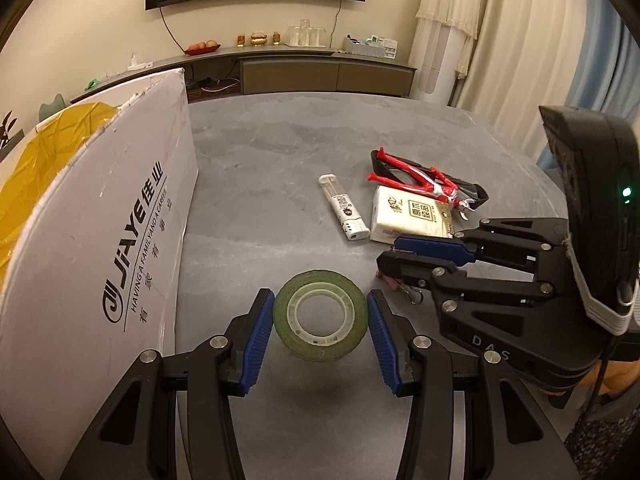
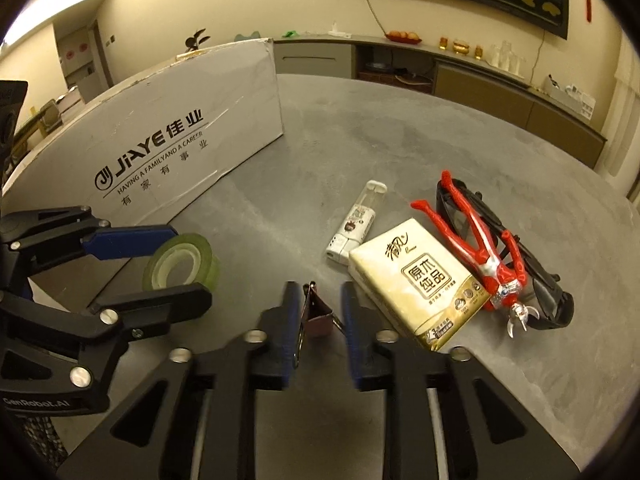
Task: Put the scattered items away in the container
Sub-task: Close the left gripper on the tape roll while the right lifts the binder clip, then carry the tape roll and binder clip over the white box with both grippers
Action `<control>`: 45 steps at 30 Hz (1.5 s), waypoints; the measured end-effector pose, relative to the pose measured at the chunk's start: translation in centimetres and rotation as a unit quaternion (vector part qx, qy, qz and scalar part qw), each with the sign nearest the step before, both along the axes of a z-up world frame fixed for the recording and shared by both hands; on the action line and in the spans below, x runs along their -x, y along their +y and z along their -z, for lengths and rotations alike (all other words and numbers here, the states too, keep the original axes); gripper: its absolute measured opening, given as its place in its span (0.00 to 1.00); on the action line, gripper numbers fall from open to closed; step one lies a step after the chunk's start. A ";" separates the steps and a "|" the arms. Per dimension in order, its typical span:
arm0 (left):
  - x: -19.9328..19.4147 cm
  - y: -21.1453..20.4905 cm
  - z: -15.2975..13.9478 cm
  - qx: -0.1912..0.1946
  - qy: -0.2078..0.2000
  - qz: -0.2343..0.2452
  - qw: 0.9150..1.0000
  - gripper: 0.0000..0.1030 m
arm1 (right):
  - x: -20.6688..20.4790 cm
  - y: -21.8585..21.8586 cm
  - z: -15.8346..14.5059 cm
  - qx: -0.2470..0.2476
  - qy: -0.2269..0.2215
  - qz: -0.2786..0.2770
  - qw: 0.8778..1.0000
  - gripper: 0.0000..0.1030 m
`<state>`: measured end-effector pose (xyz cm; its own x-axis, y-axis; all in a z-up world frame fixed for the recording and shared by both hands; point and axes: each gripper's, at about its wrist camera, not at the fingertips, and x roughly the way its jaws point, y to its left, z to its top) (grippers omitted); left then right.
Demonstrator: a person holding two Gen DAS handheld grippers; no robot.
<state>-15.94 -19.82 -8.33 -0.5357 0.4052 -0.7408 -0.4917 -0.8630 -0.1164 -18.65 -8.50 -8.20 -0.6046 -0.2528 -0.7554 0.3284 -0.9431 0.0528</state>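
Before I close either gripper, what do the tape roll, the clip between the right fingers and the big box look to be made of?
Tape roll: green, slightly translucent film wound on a clear glossy plastic core.
Binder clip: probably painted metal, dark reddish body with thin shiny wire handles.
Box: white-faced cardboard, matte, with a frayed torn top edge; yellow crinkled sheet inside, material unclear.

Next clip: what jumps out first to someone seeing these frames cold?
The green tape roll sits between the open fingers of the left hand-held gripper, beside the big white JIAYE box. The right hand-held gripper straddles a small binder clip. Further right, a red toy figure lies across dark glasses, next to a tissue pack.
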 end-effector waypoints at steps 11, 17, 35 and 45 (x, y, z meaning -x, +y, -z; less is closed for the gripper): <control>-0.8 -0.7 -1.8 -0.011 0.013 -0.007 1.000 0.47 | -0.4 1.3 0.7 0.028 -0.026 0.010 0.999 0.33; -1.2 -0.7 -2.9 -0.013 0.024 -0.012 1.000 0.47 | -1.3 1.5 -0.9 0.050 -0.018 0.009 0.999 0.33; -3.5 -4.6 -8.2 -0.061 0.066 -0.046 0.995 0.47 | -5.7 -0.9 -7.2 0.081 0.039 -0.016 0.996 0.33; -4.3 -9.1 -10.6 -0.102 0.086 -0.090 0.987 0.47 | -7.9 -4.4 -10.0 0.099 0.053 -0.033 0.993 0.33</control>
<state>-11.62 -28.97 2.27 -0.7231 0.4237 -0.5455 -0.3602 -0.9052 -0.2255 -10.72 -12.91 1.82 -0.6557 -0.4314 -0.6197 0.4023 -0.8941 0.1967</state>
